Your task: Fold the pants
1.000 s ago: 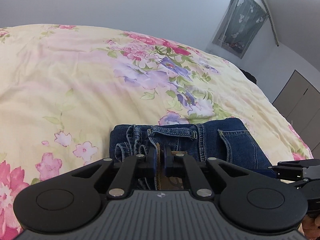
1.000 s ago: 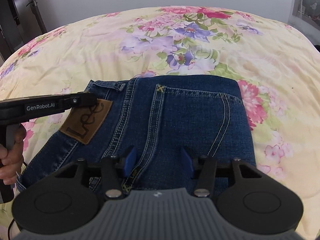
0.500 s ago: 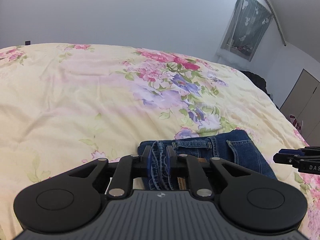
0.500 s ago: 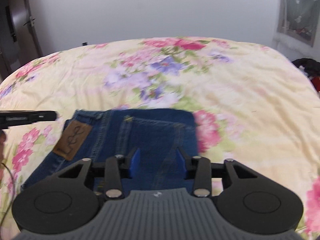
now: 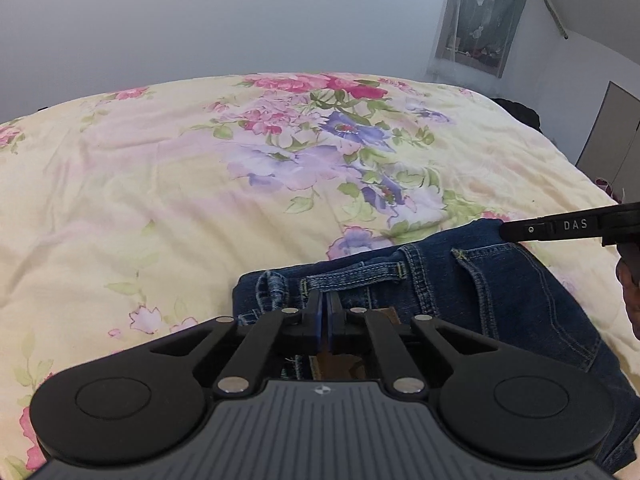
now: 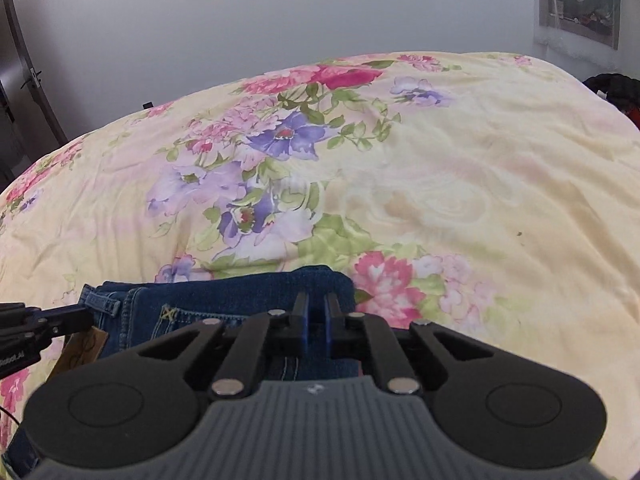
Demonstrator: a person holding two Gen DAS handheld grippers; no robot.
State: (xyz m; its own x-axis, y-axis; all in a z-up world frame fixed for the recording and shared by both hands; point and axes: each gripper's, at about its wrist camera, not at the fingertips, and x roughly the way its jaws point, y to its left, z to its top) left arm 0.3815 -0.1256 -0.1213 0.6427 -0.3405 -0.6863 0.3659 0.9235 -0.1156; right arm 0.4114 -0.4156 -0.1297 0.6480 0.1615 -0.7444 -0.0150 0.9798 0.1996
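Folded dark blue jeans [image 5: 500, 284] lie on the floral bedspread [image 5: 200, 184], waistband and back pocket up. My left gripper [image 5: 325, 307] is shut over the waistband edge near the belt loops; whether cloth is pinched between the pads I cannot tell. The right gripper's tip marked DAS [image 5: 560, 227] reaches in over the jeans' far right corner. In the right wrist view the jeans [image 6: 224, 296] show low in the frame. My right gripper [image 6: 315, 311] stands nearly shut above their right edge, a narrow gap between the blue pads. The left gripper [image 6: 44, 320] reaches in beside the leather patch [image 6: 86, 346].
The yellow floral bedspread [image 6: 440, 184] stretches far ahead and to both sides. A white wall stands behind the bed. A dark pile [image 6: 616, 84] lies off the bed's right edge, a door [image 6: 24, 80] at far left, a curtained window [image 5: 480, 12] at top right.
Both grippers rose and tilted up, so the jeans sit lower in both views. The right jaws closed from wide open to nearly shut. The left jaws let go of the denim fold and shut.
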